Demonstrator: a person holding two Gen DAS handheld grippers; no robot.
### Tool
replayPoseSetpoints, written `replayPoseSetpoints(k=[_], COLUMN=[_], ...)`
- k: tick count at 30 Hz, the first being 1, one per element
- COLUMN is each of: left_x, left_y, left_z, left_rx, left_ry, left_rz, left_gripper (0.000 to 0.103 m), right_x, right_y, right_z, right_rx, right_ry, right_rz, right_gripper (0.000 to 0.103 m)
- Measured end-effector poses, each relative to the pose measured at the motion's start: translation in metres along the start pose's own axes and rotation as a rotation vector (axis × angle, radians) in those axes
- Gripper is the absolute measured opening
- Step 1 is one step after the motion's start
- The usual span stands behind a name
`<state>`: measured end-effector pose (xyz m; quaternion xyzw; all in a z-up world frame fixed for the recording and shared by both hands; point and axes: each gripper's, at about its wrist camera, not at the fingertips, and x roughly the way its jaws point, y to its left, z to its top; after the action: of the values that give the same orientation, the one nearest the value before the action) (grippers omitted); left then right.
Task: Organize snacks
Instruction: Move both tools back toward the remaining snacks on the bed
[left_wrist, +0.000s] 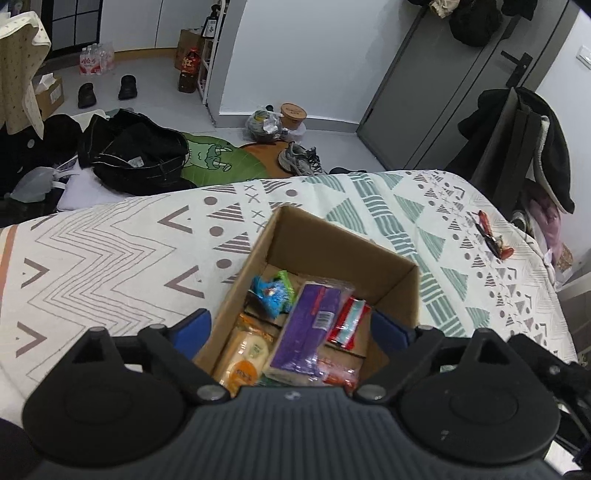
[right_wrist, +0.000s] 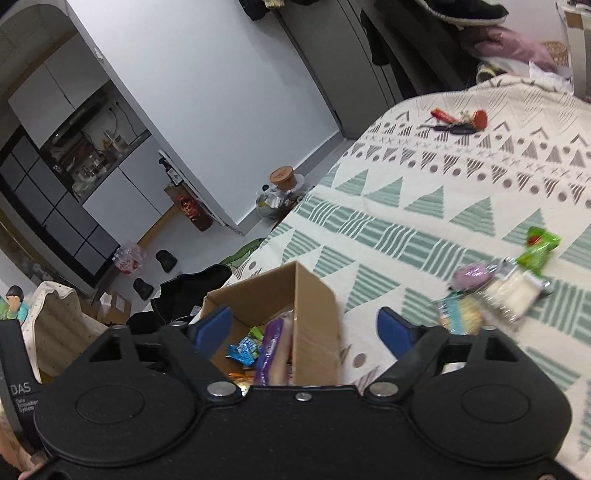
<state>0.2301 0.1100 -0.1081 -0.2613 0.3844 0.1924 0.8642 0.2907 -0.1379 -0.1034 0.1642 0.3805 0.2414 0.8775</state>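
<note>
A cardboard box (left_wrist: 397, 291) sits on a bed covered with a patterned bedspread (left_wrist: 110, 240) of zigzags, triangles and green stripes. The left gripper (left_wrist: 291, 323) hangs over the box's near edge, its blue-padded jaws spread wide and holding nothing — one pad lies outside the box's left wall, the other over its right side. Inside the box lie a purple packet (left_wrist: 308, 325) with a barcode label, a red-and-white packet (left_wrist: 349, 323) against its right side, a blue wrapper (left_wrist: 271, 295) towards the far end, and a yellow-and-orange packet (left_wrist: 243, 360) at the near left.

From the right wrist view, the right gripper (right_wrist: 310, 328) is likewise wide open and empty, straddling the box's right wall, with its left pad over the box and its right pad over the bedspread. To its right, a loose cluster of snacks remains on the bedspread, well apart from the box: a green packet (right_wrist: 537, 245), a pale purple wrapped item (right_wrist: 472, 275), and clear-wrapped pale crackers (right_wrist: 513, 293) — all blurred. A bunch of keys (right_wrist: 458, 123) with red tags lies near the bed's far edge.
</note>
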Motion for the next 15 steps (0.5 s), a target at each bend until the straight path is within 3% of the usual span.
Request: replayPoseSetpoints(k=[7, 11, 15], left_x=[-0.017, -0.026, -0.035], left_y=[-0.028, -0.046, -0.065], left_z=[-0.01, -0.018, -0.025], left_rx=[0.057, 0.09, 0.119], left_ry=[-0.027, -0.031, -0.037], left_rz=[-0.017, -0.04, -0.07], left_gripper=[0.093, 0.101, 0.103], right_x=[-0.028, -0.04, -0.052], right_y=[-0.016, -0.028, -0.045], right_z=[0.01, 0.016, 0.021], right_rx=[-0.012, -0.01, 0.005], right_ry=[-0.017, -0.032, -0.04], right_rz=[-0.006, -0.027, -0.041], right_gripper=[0.103, 0.103, 0.103])
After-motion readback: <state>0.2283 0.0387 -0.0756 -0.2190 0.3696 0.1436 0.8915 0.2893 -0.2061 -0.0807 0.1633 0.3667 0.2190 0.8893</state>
